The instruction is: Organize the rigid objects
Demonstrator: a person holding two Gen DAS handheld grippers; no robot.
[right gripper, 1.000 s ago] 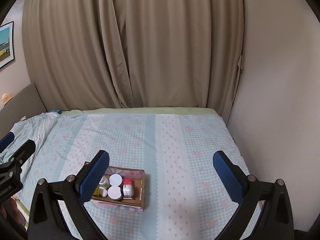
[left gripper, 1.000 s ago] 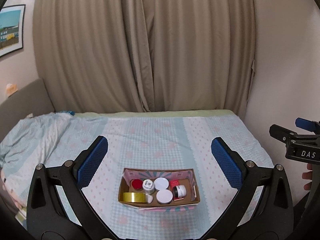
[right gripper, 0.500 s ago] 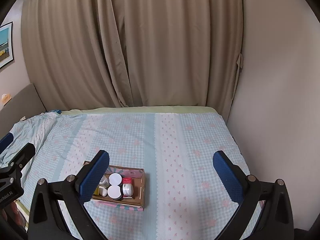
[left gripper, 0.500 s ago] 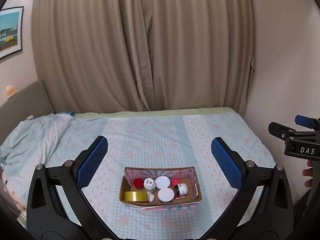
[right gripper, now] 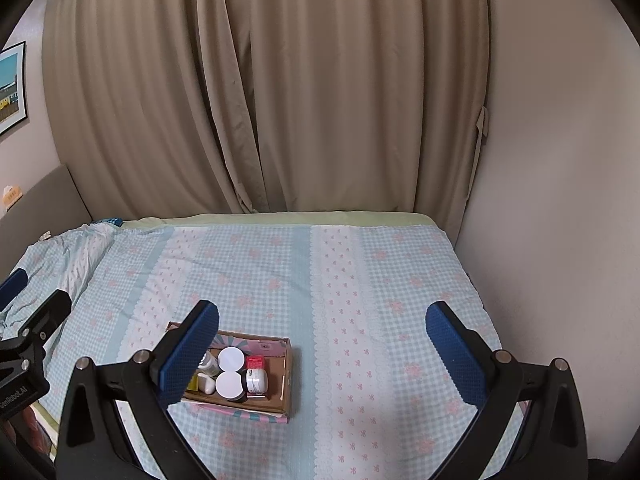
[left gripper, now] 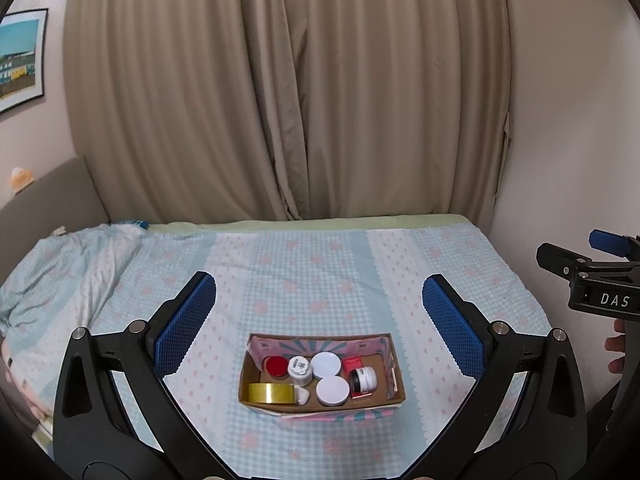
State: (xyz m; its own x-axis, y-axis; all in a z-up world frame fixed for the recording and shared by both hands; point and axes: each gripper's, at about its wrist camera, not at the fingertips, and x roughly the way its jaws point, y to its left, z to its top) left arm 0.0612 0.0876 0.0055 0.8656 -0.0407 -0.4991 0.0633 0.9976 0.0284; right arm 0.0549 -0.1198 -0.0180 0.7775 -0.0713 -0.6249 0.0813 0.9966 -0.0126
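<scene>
A small cardboard box [left gripper: 394,376] [right gripper: 289,376] sits on the bed near its front edge. Inside lie a gold tape roll [left gripper: 271,393], a red-lidded jar [left gripper: 274,365], a silver-capped bottle [left gripper: 300,369], two white round lids [left gripper: 326,365] [right gripper: 231,359], a dark jar with a white label [left gripper: 363,379] [right gripper: 255,379] and a red packet [left gripper: 353,362]. My left gripper [left gripper: 319,322] hangs open above and in front of the box, nothing between its blue pads. My right gripper [right gripper: 322,340] is open too, the box behind its left finger [right gripper: 188,354].
The bed [left gripper: 320,272] wears a light blue checked sheet with pink flowers. A rumpled quilt [left gripper: 60,264] lies at the left by a grey headboard [left gripper: 48,196]. Beige curtains [left gripper: 288,92] close the back; a bare wall [right gripper: 560,200] runs along the right edge.
Both grippers have risen and drawn back slightly, so the box sits a little higher in the left wrist view. Both stay open and hold nothing.
</scene>
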